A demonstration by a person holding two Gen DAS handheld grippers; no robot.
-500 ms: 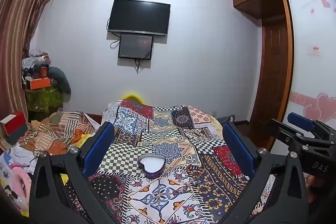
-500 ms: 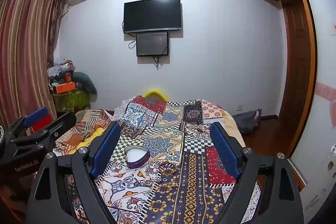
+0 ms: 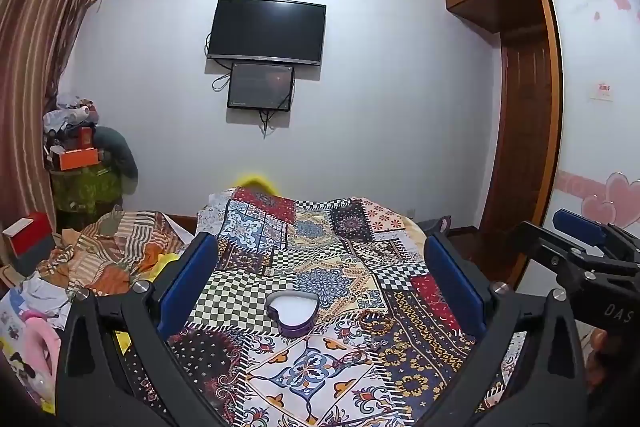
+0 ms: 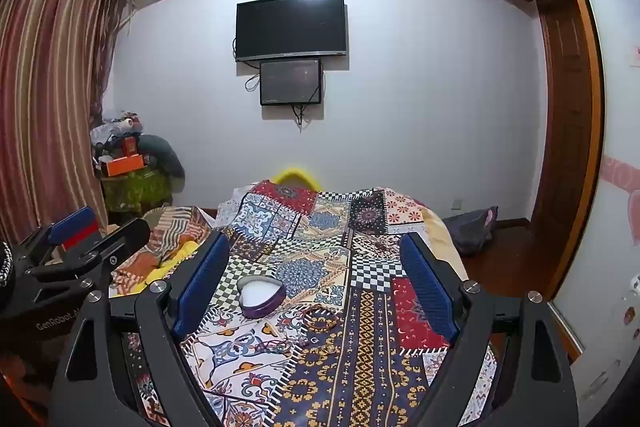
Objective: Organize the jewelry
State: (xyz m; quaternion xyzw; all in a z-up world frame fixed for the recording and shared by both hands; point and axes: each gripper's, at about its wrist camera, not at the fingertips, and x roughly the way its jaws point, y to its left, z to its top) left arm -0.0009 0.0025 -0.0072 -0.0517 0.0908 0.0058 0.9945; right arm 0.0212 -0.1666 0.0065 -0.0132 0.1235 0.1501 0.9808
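A purple heart-shaped jewelry box [image 3: 293,311] with a white lining lies open on the patchwork bedspread; it also shows in the right wrist view [image 4: 262,293]. A beaded bracelet [image 4: 320,318] lies to its right, faint in the left wrist view [image 3: 374,323]. A thin chain [image 4: 276,346] and a small ring [image 4: 330,348] lie nearer me. My left gripper [image 3: 320,279] is open and empty above the bed, the box between its fingers in view. My right gripper [image 4: 316,279] is open and empty, above the bracelet.
The patchwork bedspread [image 3: 344,259] covers the bed. Crumpled striped bedding [image 3: 108,255] lies at left. A wooden door [image 3: 524,147] and wardrobe stand at right. A TV [image 3: 266,31] hangs on the far wall. A cluttered stand [image 4: 132,179] is by the curtain.
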